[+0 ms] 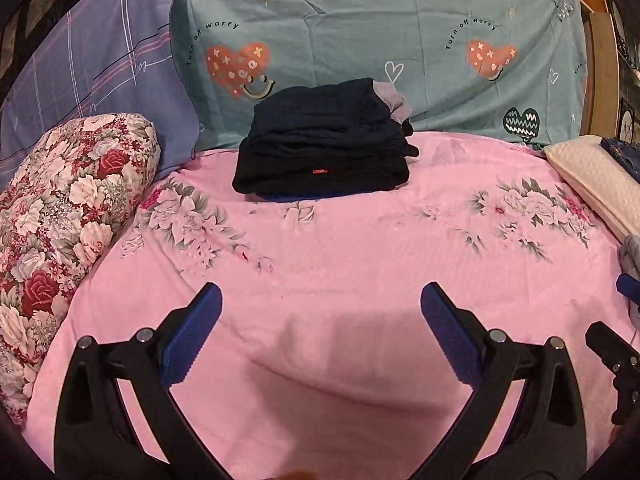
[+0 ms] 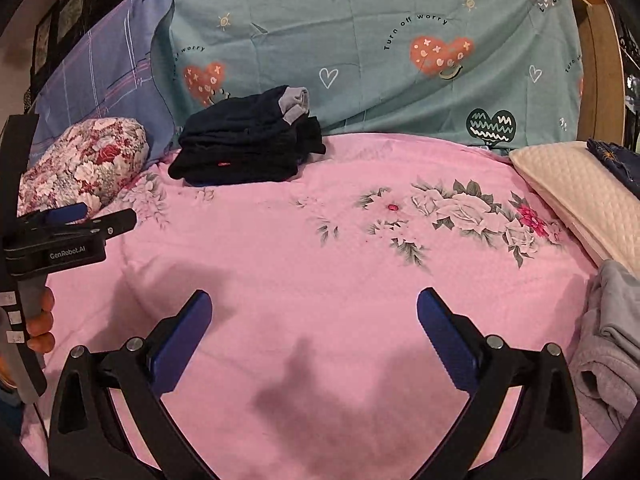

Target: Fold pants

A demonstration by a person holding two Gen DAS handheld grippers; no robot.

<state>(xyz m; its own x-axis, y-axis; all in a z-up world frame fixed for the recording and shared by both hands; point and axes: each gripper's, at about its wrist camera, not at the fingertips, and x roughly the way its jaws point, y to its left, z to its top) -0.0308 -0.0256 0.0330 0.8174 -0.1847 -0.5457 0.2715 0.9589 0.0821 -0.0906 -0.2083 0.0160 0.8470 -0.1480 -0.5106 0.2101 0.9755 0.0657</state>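
Observation:
A stack of folded dark navy pants (image 1: pixel 324 148) with a small red label lies at the far side of the pink flowered bedsheet (image 1: pixel 360 248); a grey garment edge shows on top of it. The same stack (image 2: pixel 248 140) appears at the upper left in the right wrist view. A crumpled grey garment (image 2: pixel 608 344) lies at the right edge of the bed. My left gripper (image 1: pixel 320 300) hovers open above bare sheet, well short of the stack. My right gripper (image 2: pixel 314 304) is open too, holding nothing, with the grey garment just to its right.
A red-and-white floral bolster (image 1: pixel 68 220) lies along the left. A purple plaid pillow (image 1: pixel 100 72) and teal heart-print bedding (image 1: pixel 400 40) stand behind the stack. A cream quilted pillow (image 2: pixel 580 192) sits at the right. A hand (image 2: pixel 40 320) holds the left gripper's handle.

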